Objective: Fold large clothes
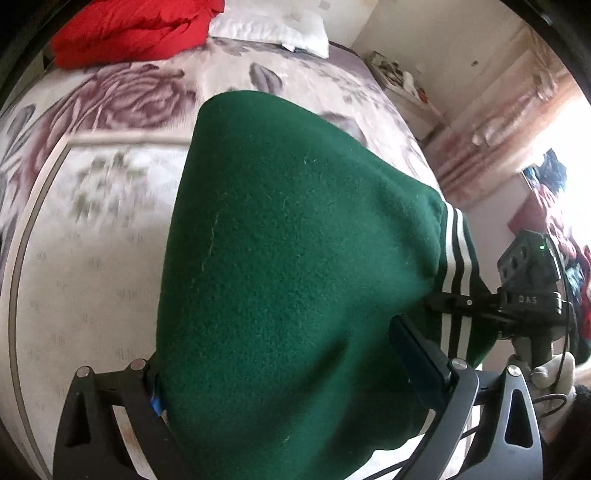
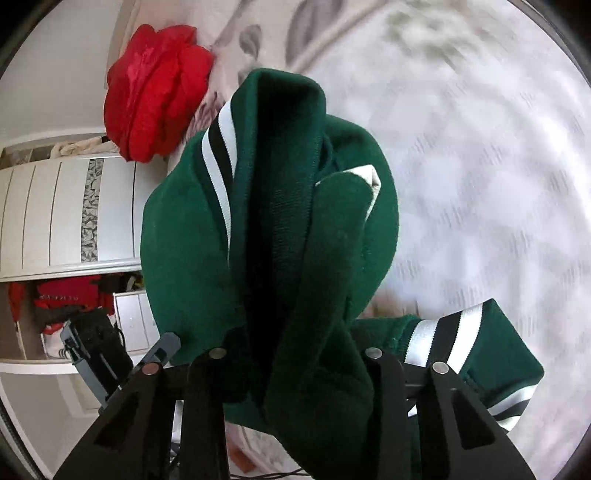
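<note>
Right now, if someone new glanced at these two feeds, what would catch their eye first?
The big green jacket fills both views, bunched and lifted off the flowered bed, with the left gripper and right gripper each clamped on its fabric. Its white and black striped cuff hangs at lower right of the right view. A bright red garment lies at the bed's far end beside a white pillow.

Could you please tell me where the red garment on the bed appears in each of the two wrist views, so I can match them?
Left wrist view: the red garment lies at the top left, beside a white pillow.
Right wrist view: the red garment sits upper left, above a white wardrobe.
Shared landmark: the green jacket, held up centre-frame in both.
</note>
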A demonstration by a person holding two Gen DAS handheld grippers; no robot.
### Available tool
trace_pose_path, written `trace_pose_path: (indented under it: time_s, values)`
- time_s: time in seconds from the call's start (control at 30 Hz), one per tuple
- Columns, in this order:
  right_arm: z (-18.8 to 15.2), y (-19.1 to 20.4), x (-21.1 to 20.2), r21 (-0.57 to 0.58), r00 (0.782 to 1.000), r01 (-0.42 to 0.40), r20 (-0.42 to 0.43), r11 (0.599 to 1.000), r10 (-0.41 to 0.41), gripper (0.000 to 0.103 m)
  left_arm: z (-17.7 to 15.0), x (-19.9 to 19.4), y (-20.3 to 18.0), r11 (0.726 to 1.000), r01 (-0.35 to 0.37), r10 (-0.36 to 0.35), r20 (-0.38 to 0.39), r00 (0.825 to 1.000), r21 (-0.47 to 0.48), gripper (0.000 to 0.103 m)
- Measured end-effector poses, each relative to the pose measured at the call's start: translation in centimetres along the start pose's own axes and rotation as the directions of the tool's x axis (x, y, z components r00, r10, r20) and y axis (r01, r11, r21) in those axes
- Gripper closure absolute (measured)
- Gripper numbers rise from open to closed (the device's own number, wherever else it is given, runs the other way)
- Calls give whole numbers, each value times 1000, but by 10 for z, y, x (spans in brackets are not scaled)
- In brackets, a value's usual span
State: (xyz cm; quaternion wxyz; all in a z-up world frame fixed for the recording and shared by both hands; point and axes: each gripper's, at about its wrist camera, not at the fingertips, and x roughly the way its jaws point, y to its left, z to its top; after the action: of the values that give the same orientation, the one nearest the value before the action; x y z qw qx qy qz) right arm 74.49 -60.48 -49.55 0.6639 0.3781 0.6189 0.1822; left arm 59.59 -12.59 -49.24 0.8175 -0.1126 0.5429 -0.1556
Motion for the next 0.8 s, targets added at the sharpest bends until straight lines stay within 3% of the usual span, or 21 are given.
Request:
trace_pose_path:
  time_s: [0.13, 0.27, 0.37, 0.4, 0.43, 0.53, 0.57, 0.63, 0.67, 0.7, 0.77, 0.8]
  values:
    - [94, 3, 24, -31, 999, 32, -5, 999, -32, 66, 62, 54, 22, 999, -51, 51, -7, 999, 0, 3]
    - [165, 1, 58, -69, 991, 130, -32, 989, -133, 67, 97, 112, 47, 992, -114, 118, -90, 989, 47, 3]
    - [185, -6, 76, -39, 983, 164, -71, 986, -167, 57, 99, 131, 57, 989, -124, 133, -110, 985, 86, 3]
    - [184, -7, 79, -29, 980, 180, -76, 983, -182, 47, 98, 130, 58, 989, -120, 129, -110, 985, 86, 2]
    - [181, -3, 84, -31, 976, 199, -80, 980, -200, 35, 97, 128, 58, 990, -115, 124, -109, 986, 85, 3]
    - [160, -6, 63, -74, 955, 290, -44, 954, -294, 26, 92, 109, 57, 990, -126, 130, -69, 989, 66, 3]
    - [151, -4, 56, -107, 937, 346, -16, 932, -350, 25, 88, 96, 55, 989, -134, 136, -36, 990, 58, 3]
    - [125, 13, 34, -172, 872, 489, 87, 855, -481, 16, 78, 69, 46, 985, -161, 159, 50, 986, 58, 3]
    - [106, 23, 23, -192, 813, 582, 156, 791, -560, 11, 71, 53, 39, 979, -192, 184, 104, 977, 65, 3]
    - [92, 35, 23, -202, 776, 629, 201, 750, -597, 4, 66, 43, 34, 973, -218, 207, 133, 969, 72, 3]
    - [50, 51, 15, -221, 677, 735, 280, 641, -681, 0, 51, 18, 20, 964, -257, 242, 182, 953, 66, 2]
    - [32, 59, 13, -221, 651, 758, 298, 613, -698, 0, 42, 4, 12, 961, -269, 253, 199, 947, 57, 1]
